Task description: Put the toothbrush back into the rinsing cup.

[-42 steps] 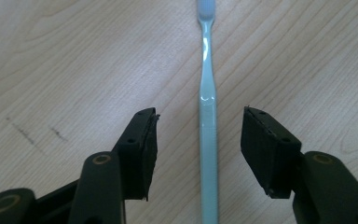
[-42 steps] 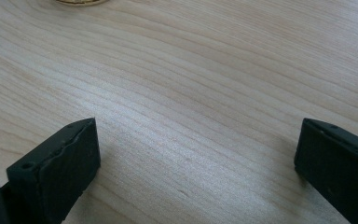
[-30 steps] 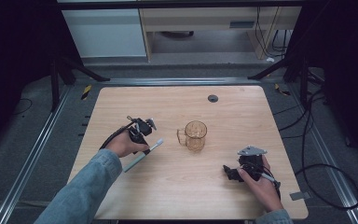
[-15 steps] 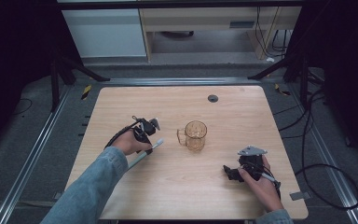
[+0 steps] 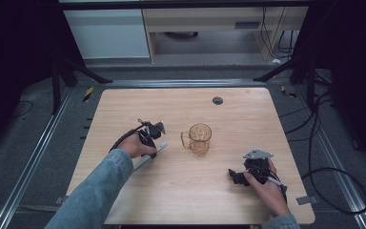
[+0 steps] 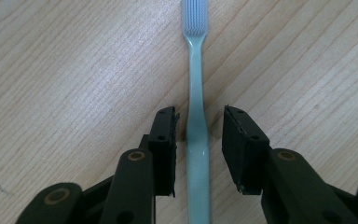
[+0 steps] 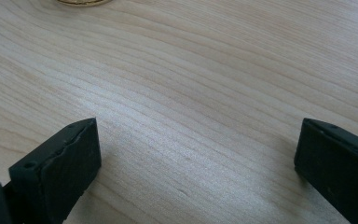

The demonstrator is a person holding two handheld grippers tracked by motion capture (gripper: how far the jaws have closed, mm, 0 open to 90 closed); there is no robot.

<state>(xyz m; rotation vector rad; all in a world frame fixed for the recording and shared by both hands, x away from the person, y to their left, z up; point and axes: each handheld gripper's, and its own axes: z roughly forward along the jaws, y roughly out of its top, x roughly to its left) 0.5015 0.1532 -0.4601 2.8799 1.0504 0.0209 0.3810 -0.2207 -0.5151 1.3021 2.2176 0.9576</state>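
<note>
- A pale green toothbrush (image 6: pixel 196 121) is seen lying flat on the wooden tabletop (image 5: pixel 248 114), to the left of an amber glass mug (image 5: pixel 200 138) in the high view, well apart from it.
- The left gripper (image 6: pixel 199 140) is held low over the toothbrush handle, one finger on each side of it. Its fingers (image 6: pixel 164 140) have just been closing; narrow gaps are seen between pads and handle, so the handle is straddled but not yet clamped.
- The bristled head is pointed away from the left gripper, and the handle's rear end is hidden beneath the gripper body.
- In the high view, the left gripper (image 5: pixel 151 135) is held by a hand in a denim sleeve (image 5: pixel 95 191).
- The right gripper (image 5: pixel 248 172) is rested near the tabletop's right front, well apart from the mug. Its fingers (image 7: pixel 60 163) are spread wide, with only bare wood between them.
- A small dark round cap (image 5: pixel 217 100) is set into the tabletop beyond the mug.
</note>
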